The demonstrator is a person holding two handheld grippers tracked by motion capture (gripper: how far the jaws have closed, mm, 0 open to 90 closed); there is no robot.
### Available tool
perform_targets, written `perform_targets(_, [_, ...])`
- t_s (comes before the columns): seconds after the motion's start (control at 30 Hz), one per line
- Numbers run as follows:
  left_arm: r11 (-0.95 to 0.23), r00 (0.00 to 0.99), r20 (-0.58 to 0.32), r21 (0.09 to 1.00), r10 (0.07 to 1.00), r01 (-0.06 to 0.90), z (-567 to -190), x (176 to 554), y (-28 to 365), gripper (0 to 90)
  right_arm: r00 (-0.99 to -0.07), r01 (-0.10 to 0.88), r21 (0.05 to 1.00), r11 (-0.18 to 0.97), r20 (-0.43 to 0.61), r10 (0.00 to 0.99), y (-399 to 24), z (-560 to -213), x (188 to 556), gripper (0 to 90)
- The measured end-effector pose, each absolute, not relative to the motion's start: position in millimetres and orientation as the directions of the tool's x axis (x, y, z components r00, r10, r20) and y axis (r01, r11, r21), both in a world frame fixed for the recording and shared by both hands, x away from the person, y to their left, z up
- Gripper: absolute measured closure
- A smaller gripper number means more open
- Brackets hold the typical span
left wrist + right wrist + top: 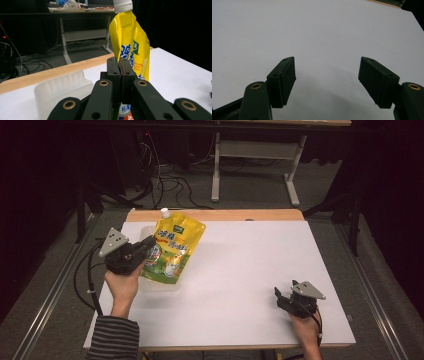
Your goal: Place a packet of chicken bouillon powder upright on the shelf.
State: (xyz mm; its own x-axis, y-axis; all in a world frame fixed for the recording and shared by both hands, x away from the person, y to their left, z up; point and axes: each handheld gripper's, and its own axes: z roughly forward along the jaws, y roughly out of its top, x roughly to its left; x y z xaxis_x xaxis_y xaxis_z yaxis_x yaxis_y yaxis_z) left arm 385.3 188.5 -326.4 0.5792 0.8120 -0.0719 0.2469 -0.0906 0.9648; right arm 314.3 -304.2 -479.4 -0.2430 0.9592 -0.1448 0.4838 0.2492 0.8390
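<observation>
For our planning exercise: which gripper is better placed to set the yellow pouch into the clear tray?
Left: the left gripper already clamps the yellow pouch above the clear tray. The right gripper is open, far across the table.

Lab, dark workbenches (pixel 255 150), floor cables (pixel 170 182)

Pouch (pixel 174 249): yellow, blue lettering, green badge, white cap (pixel 122 5). Tray (pixel 65 87) at its 8 o'clock: translucent white. Table (pixel 240 270): white top, tan wood far edge. Both grippers black (brass rivets). Sleeve (pixel 114 339): grey-black stripes.
</observation>
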Motion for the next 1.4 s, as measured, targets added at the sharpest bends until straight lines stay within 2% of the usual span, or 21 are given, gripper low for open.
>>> perform_targets(0.53, [-0.021,0.509,-0.111,0.969,0.854,0.246,-330.4,394.7,204.2,89.2,-0.242,0.480,0.843,0.243,-0.139,0.960,-303.7,-479.4,313.4,30.2])
perform_targets(0.73, [-0.051,0.479,-0.083,0.965,0.874,0.258,-335.9,397.8,204.0,89.1,-0.244,0.476,0.844,0.247,-0.143,0.959,-303.7,-479.5,313.5,29.8])
perform_targets(1.4, [-0.147,0.489,-0.022,0.941,0.872,0.306,-368.1,414.3,183.4,87.9,-0.242,0.478,0.844,0.243,-0.139,0.960,-303.7,-479.4,313.0,29.7])
